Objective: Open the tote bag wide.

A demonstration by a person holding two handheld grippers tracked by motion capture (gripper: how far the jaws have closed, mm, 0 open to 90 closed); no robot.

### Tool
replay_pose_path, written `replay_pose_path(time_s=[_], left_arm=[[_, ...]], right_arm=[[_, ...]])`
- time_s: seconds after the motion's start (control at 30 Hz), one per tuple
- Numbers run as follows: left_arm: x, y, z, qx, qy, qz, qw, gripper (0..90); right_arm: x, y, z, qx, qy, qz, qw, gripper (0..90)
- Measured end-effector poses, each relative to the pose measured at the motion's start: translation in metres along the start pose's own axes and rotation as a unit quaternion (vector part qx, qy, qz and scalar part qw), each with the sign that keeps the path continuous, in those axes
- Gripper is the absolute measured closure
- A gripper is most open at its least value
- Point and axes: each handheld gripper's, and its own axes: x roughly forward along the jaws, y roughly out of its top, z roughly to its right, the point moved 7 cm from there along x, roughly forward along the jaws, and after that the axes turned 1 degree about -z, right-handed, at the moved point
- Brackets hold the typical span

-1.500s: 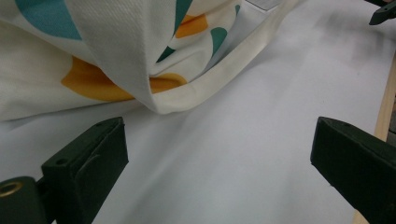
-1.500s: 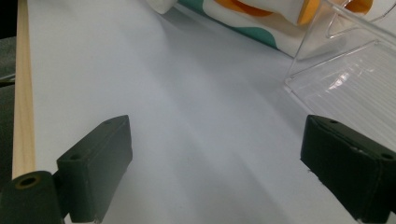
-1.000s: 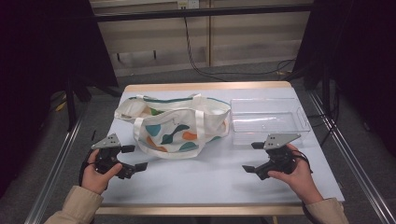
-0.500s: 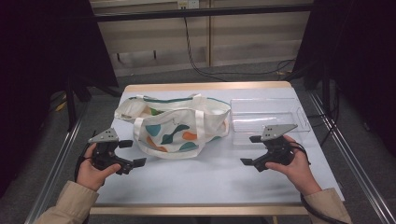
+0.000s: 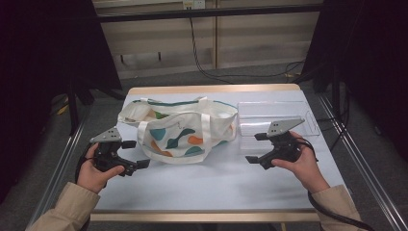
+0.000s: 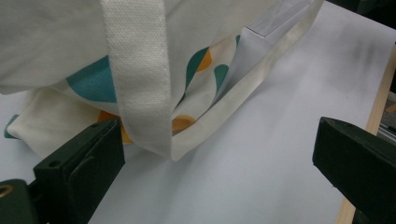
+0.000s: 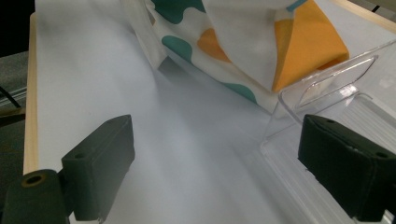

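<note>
**Both grippers spread wide, flanking the tote bag**

The table [image 5: 211, 185] has a pale top with a light wooden edge along its near and far sides. A cream tote bag [image 5: 180, 127] with teal and orange blobs lies flat across the far-centre of the top, its mouth trimmed in teal toward the far edge. Its webbing handle [image 5: 144, 144] loops out toward the near side. A clear plastic tray [image 5: 298, 113] sits just right of the bag, touching or nearly touching the bag's right end — in the right gripper view the bag's orange corner [image 7: 308, 46] rests against the tray's upright wall [image 7: 327, 79].

Left gripper [image 5: 139, 155]: held in the person's left hand [image 5: 94, 171] at the near-left of the bag, jaws parted wide with nothing between them. In the left gripper view the handle strap [image 6: 140, 79] hangs just ahead of the left-hand jaw; the pictures do not show contact.

Right gripper [image 5: 255, 148]: held in the right hand [image 5: 300, 166], jaws likewise spread and empty. It sits near the tray's near-left corner, pointing toward the bag. In the right gripper view one jaw stands over the tray's rim [image 7: 285, 158], the other over bare table.

Open room — a broad bare strip of tabletop runs between the two grippers and along the whole near edge. The metal frame rails [image 5: 365, 168] run down both sides of the table.
</note>
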Motion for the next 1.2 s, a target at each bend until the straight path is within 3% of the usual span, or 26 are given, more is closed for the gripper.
replay_pose_path(time_s=[0.47,0.93,1.2], left_arm=[[-0.008,0.012,-0.004,0.007,0.009,-0.011,0.9999,2.0],[-0.015,0.026,-0.011,0.012,0.018,-0.023,0.9995,1.9],[-0.023,0.041,-0.016,0.015,0.03,-0.022,0.9992,1.9]], right_arm=[[0.001,0.019,0.005,0.003,0.01,0.011,0.9999,11.2],[0.003,0.036,0.002,-0.01,0.023,0.022,0.9994,15.4],[0.003,0.048,0.003,-0.012,0.029,0.035,0.9989,17.7]])
